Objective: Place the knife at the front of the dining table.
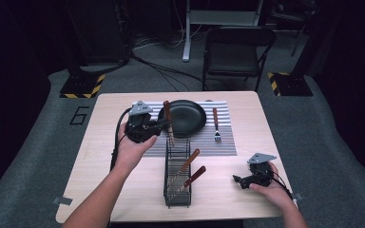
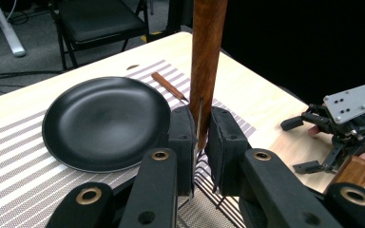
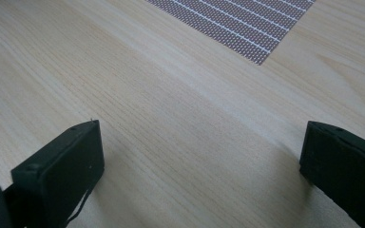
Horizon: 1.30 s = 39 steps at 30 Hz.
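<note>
The wooden-handled utensil (image 2: pixel 208 57) I have in hand stands nearly upright, handle on top and its metal end pointing down toward the wire basket (image 1: pixel 177 190), so its long axis runs close to vertical with a slight lean. In the high view it hangs over the basket's far end, just in front of the black pan (image 1: pixel 185 118). My left gripper (image 2: pixel 199 142) is closed tight on it, the pads pinching the low end of the handle where the thin metal shank begins.

I judge the step to be a transfer between the basket and the striped mat (image 1: pixel 228 142): two more wooden-handled pieces (image 1: pixel 188 171) lie slanted in the basket, and a fork (image 1: pixel 216 124) already lies on the mat to the right of the pan, handle away from me. Whether the piece I hold is a knife or a spoon I cannot tell, since its working end is hidden.

Next I would need to tip it from upright to flat and set it on the mat beside the pan, clearing the basket rim on the way.

My right gripper (image 1: pixel 247 180) rests on the bare table (image 3: pixel 171 133) well to the right, jaws wide apart and holding nothing.
</note>
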### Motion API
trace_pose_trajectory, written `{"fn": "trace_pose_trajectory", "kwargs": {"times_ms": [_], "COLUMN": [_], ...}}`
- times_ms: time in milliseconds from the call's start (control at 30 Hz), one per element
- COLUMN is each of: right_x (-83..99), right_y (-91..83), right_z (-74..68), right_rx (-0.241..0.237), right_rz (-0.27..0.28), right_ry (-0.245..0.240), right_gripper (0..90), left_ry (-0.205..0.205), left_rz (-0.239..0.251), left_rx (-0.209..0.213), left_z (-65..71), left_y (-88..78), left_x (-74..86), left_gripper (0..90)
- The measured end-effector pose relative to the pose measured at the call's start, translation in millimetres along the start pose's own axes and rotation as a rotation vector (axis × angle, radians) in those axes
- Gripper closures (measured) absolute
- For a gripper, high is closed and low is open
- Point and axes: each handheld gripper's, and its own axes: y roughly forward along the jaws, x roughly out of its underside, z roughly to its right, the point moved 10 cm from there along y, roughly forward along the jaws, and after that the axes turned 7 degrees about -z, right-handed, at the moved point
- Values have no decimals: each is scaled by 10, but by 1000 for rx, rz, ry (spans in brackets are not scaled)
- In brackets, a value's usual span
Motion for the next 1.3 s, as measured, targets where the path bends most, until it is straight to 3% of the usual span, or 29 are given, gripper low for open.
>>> {"fn": "trace_pose_trajectory", "kwargs": {"times_ms": [400, 733, 1000, 1300], "right_x": [0, 0, 1, 0], "right_y": [0, 0, 0, 0], "right_z": [0, 0, 0, 0], "right_rx": [0, 0, 0, 0], "right_rz": [0, 0, -1, 0], "right_ry": [0, 0, 0, 0], "right_gripper": [1, 1, 1, 1], "left_ry": [-1, -22, -55, -110], "left_rz": [18, 43, 40, 24], "left_rx": [-19, -42, -76, -116], "left_z": [-67, -234, -441, -717], "left_y": [-184, -350, -358, -228], "left_x": [-131, -168, -80, 148], "left_gripper": [808, 808, 809, 808]}}
